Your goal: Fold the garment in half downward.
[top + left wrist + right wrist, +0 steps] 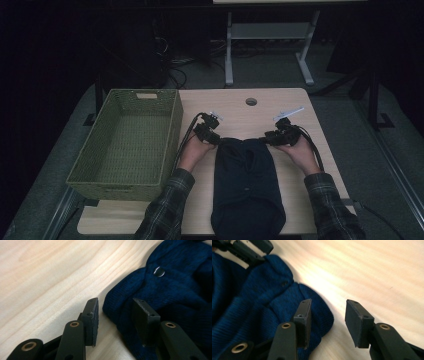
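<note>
A dark blue knitted garment (pixel 247 187) lies folded lengthwise down the middle of the table (pixel 290 102), its near end hanging over the near edge between the person's two plaid sleeves. Bare strips of wood run along both of its long sides, wider on the right.

At its far end, the left gripper (pixel 212 136) sits at the far left corner of the cloth and the right gripper (pixel 272 137) at the far right corner. In the left gripper view, the jaws stand apart with the rounded cloth corner between them; one pad rests over the fabric, the other over bare wood, and neither presses. A small button (pixel 159 271) shows farther in on the knit. In the right gripper view, the jaws are likewise apart, one over the corner of the cloth, the other over bare wood, nothing gripped.

Left of the garment, a green woven basket (pixel 172 130) overhangs the table's left edge. Beyond the grippers the wood is open up to a round cable hole (pixel 251 101) near the far edge.
</note>
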Demonstrator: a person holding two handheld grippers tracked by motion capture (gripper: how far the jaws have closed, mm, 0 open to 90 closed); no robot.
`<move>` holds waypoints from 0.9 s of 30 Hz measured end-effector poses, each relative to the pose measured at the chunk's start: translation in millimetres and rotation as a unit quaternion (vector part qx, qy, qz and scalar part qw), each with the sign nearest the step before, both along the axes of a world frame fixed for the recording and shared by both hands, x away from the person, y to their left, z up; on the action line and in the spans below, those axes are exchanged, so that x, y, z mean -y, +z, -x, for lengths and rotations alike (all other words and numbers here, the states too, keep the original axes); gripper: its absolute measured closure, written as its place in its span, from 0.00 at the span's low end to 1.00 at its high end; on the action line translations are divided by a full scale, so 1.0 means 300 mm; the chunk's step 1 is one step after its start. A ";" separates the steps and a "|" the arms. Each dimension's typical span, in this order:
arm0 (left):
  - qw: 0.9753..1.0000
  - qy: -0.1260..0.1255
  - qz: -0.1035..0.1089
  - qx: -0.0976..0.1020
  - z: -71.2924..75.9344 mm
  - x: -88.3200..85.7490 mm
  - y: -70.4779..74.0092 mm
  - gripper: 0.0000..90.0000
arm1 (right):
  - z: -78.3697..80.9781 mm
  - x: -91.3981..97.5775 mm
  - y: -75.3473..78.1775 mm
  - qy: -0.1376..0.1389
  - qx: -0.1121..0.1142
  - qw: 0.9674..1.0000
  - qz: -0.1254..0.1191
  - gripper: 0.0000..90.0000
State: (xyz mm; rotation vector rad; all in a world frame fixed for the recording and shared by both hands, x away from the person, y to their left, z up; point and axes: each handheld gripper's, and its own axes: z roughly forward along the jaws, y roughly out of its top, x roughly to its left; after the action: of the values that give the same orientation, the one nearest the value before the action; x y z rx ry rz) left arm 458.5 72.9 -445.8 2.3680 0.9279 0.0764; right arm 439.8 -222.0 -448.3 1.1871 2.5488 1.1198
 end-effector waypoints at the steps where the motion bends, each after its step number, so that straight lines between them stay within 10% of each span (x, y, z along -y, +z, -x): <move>1: 1.000 0.001 -0.001 -0.002 -0.002 0.000 -0.006 0.62 | -0.004 -0.004 -0.013 0.004 -0.004 1.000 0.003 0.62; 14: 1.000 -0.024 -0.001 -0.020 -0.014 0.005 -0.022 0.82 | -0.008 -0.029 -0.056 0.023 -0.032 0.999 0.017 0.83; 27: 1.000 0.001 0.021 -0.016 0.002 -0.002 -0.024 0.91 | -0.013 -0.037 -0.044 0.016 -0.042 0.999 0.020 0.90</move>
State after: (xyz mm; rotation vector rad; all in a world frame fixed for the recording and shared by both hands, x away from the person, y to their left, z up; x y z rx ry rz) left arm 458.0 73.6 -453.1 2.3362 0.9387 0.0211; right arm 443.7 -210.9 -461.6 1.2122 2.6484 1.0423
